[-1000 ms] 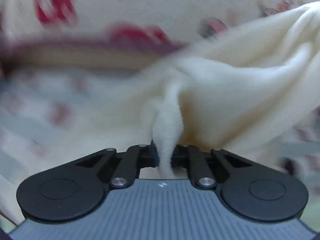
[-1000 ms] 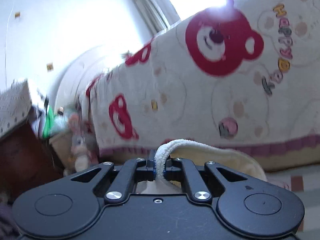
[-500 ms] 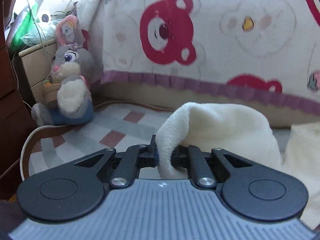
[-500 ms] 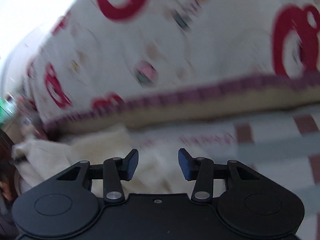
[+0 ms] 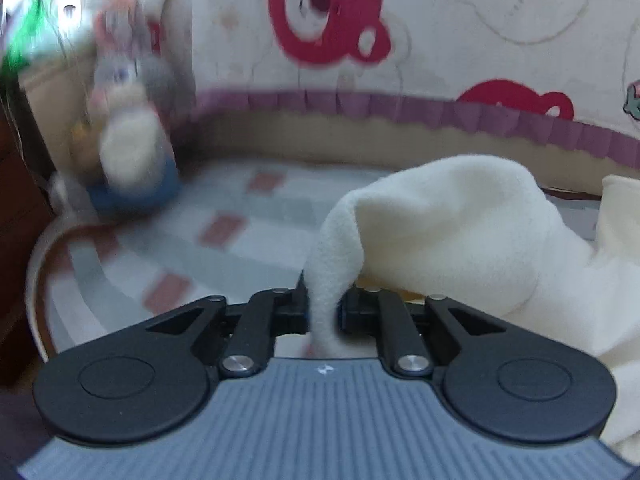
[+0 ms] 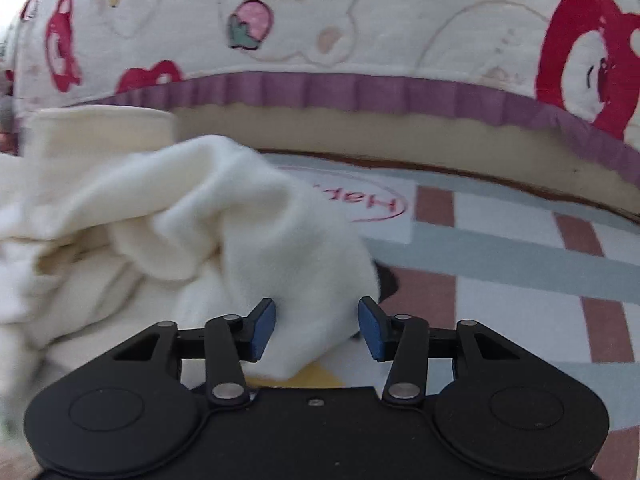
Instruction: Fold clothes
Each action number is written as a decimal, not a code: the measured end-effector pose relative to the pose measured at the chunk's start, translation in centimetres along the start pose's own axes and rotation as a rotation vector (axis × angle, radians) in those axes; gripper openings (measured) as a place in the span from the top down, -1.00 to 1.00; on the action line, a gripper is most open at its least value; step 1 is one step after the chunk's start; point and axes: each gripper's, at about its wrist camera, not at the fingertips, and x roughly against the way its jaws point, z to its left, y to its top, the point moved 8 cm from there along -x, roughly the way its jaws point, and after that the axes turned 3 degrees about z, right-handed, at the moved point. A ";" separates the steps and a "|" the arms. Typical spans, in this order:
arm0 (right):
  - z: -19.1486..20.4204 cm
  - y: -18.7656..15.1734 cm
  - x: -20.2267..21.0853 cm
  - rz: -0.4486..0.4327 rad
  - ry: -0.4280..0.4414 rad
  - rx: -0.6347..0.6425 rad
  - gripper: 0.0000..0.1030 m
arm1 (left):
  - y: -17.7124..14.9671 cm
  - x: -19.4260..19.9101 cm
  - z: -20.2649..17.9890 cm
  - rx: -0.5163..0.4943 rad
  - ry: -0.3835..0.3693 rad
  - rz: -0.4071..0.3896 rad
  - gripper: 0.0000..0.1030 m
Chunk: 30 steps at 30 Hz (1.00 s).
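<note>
A cream fleece garment (image 5: 460, 232) lies crumpled on a checked mat. My left gripper (image 5: 324, 304) is shut on a fold of the garment, which rises from the jaws and drapes away to the right. In the right wrist view the same garment (image 6: 208, 220) is bunched at the left and centre. My right gripper (image 6: 317, 328) is open, its blue pads (image 6: 264, 326) on either side of a corner of the cloth without pinching it.
A bear-print blanket with a purple frill (image 6: 360, 92) hangs over a bed edge behind the mat (image 6: 520, 264). A plush rabbit (image 5: 128, 128) stands at the left by dark wooden furniture (image 5: 16, 240).
My right gripper let go of the garment, opened and dropped low over the mat beside the cloth. My left gripper stayed shut on the garment and swung to face the bed side.
</note>
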 end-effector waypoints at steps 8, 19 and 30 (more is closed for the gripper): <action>-0.8 0.3 -3.3 -0.018 0.028 -0.179 -0.89 | -1.2 -3.5 -0.9 0.122 -0.131 0.104 0.51; 1.0 6.6 4.4 -0.211 0.018 -0.131 0.79 | 2.3 0.1 2.2 0.211 -0.111 0.004 0.83; 2.4 14.8 19.5 -0.432 -0.071 -0.009 0.81 | 10.8 14.0 4.6 -0.015 0.040 -0.337 0.83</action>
